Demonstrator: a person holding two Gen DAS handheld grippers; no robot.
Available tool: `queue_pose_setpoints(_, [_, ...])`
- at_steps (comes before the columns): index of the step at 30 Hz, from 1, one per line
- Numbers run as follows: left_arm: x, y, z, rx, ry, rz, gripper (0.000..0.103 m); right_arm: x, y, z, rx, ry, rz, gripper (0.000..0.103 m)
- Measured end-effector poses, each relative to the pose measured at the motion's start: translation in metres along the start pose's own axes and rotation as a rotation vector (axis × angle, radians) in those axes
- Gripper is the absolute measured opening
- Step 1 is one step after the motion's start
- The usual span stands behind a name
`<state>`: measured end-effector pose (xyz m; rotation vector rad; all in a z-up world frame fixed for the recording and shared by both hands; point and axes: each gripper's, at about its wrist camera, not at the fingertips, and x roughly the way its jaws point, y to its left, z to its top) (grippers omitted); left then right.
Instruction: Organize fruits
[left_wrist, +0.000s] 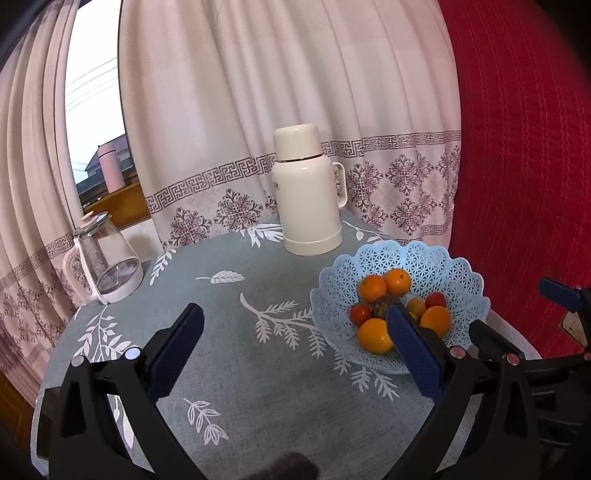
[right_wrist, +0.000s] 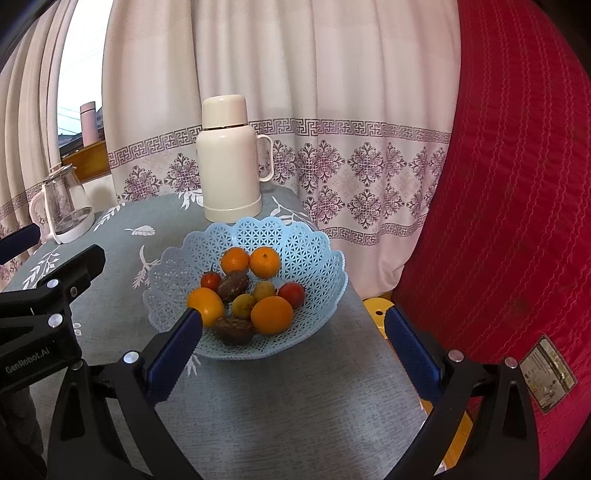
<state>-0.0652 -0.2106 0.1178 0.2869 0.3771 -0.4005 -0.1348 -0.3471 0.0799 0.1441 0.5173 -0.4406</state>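
Note:
A pale blue lattice basket (right_wrist: 295, 236) (left_wrist: 443, 262) stands on the grey leaf-print tablecloth (left_wrist: 236, 332). In it lie several oranges (right_wrist: 272, 314) (left_wrist: 375, 335), small red fruits (right_wrist: 291, 294), small yellow fruits (right_wrist: 243, 305) and two dark brown fruits (right_wrist: 233, 286). My right gripper (right_wrist: 293, 341) is open, just in front of the basket, with nothing between its blue pads. My left gripper (left_wrist: 295, 347) is open over bare cloth to the basket's left; its right finger (left_wrist: 413, 350) hides part of the basket. Each gripper shows at the edge of the other's view.
A cream thermos (left_wrist: 308, 192) (right_wrist: 229, 158) stands behind the basket. A glass kettle with a white base (left_wrist: 103, 258) (right_wrist: 64, 206) sits at the table's far left edge. Curtains hang behind; a red quilted cover (right_wrist: 517, 184) rises on the right, with a yellow stool (right_wrist: 376, 312) below it.

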Motion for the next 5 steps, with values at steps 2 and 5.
queue_pose_setpoints(2, [0.002, 0.005, -0.001, -0.014, 0.012, 0.002, 0.100, 0.000, 0.002, -0.002, -0.003, 0.003, 0.003, 0.098])
queue_pose_setpoints(5, [0.005, 0.014, -0.005, -0.032, 0.036, 0.017, 0.100, -0.001, 0.007, -0.003, -0.010, 0.008, 0.014, 0.098])
